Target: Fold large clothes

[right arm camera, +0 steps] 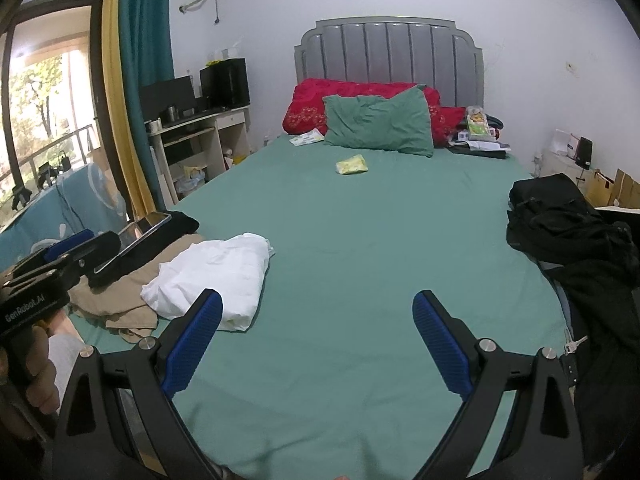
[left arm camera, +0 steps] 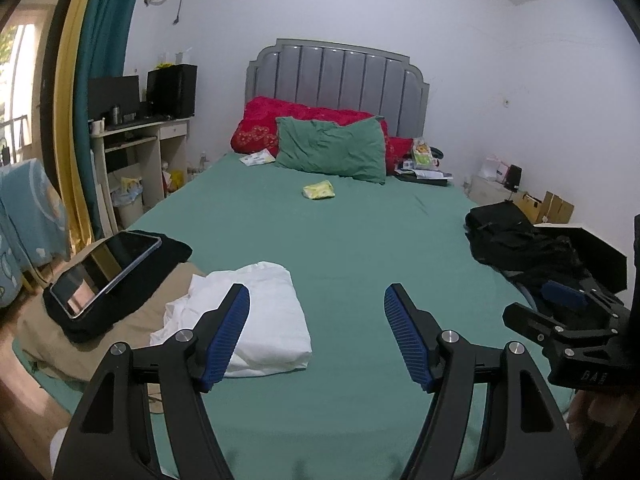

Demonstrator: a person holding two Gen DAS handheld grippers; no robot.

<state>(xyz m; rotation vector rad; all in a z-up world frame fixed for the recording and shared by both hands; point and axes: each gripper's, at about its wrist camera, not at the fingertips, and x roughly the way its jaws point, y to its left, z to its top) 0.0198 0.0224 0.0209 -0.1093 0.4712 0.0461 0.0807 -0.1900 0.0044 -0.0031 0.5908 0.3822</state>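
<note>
Clothes lie in two groups on the bed point(left arm camera: 340, 240): a folded white garment point(left arm camera: 264, 312) near the bed's near left corner, lying partly on a tan garment point(right arm camera: 120, 292), beside a black folded item point(left arm camera: 120, 300) that carries a tablet point(left arm camera: 108, 268); and a heap of unfolded black clothes point(right arm camera: 576, 240) along the bed's right edge. Between them the middle of the green sheet is bare, apart from a small yellow packet point(right arm camera: 352, 165) up towards the green pillow point(left arm camera: 332, 148). Both tools hover over the near part of the bed with nothing in them: the left gripper point(left arm camera: 316, 332) has its blue fingers point(left arm camera: 228, 332) spread wide, and the right gripper point(right arm camera: 320, 344) likewise stands wide and empty. By the look of it, one piece is finished and set aside, and the step in hand is fetching the next one. That calls for swinging right to the black heap, pinching one garment by a clear edge or shoulder rather than a bunch, and drawing it onto the bare middle to spread flat. Keys point(right arm camera: 574, 346) hang by the heap's near end and could snag.
</note>
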